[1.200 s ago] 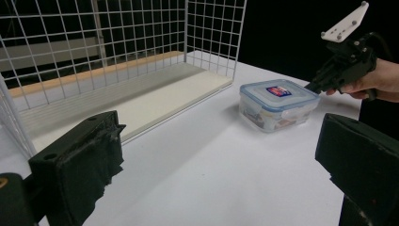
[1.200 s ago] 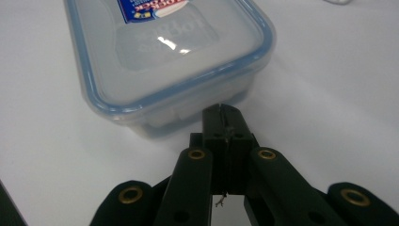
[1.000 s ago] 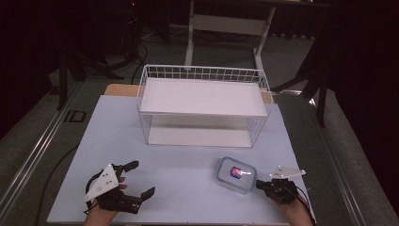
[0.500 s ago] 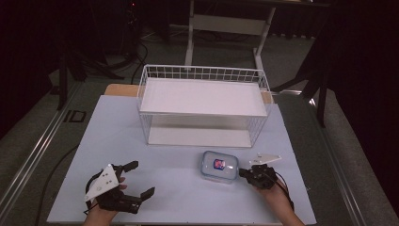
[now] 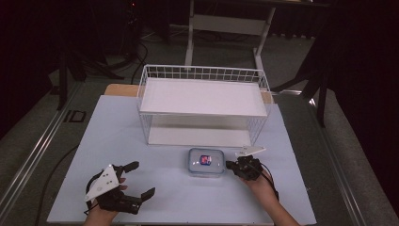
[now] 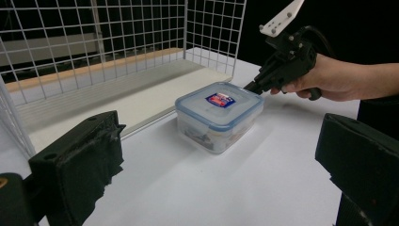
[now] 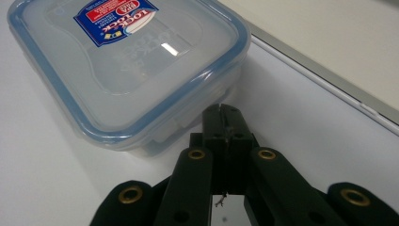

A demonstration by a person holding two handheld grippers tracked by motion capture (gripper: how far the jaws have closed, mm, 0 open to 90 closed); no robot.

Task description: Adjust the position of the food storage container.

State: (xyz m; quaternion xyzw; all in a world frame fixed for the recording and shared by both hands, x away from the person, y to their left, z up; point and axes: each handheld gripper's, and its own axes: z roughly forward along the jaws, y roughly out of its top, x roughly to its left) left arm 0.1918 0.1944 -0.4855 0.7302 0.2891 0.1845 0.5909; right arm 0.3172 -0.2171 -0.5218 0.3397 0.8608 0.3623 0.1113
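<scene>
Standing by the table, I judged the job only partly done: the lidded plastic box point(image 5: 206, 161) sat on the white tabletop point(image 5: 155, 141) just in front of the wire basket point(image 5: 203, 104), not yet inside it. The right gripper point(image 5: 231, 165) had its jaws pressed together, empty, their tips against the box's right side at the rim, as if nudging it rather than lifting it. The left gripper point(image 5: 139, 179) rested near the table's front left corner, well apart from the box, jaws spread wide and holding nothing. What was left, I guessed, was getting the box into the basket. The basket's white floor looked bare. The box's blue-edged lid point(image 7: 123, 56) was shut and bore a red-and-blue label point(image 7: 116, 16); something pale showed through its clear wall, but I could not tell what.
</scene>
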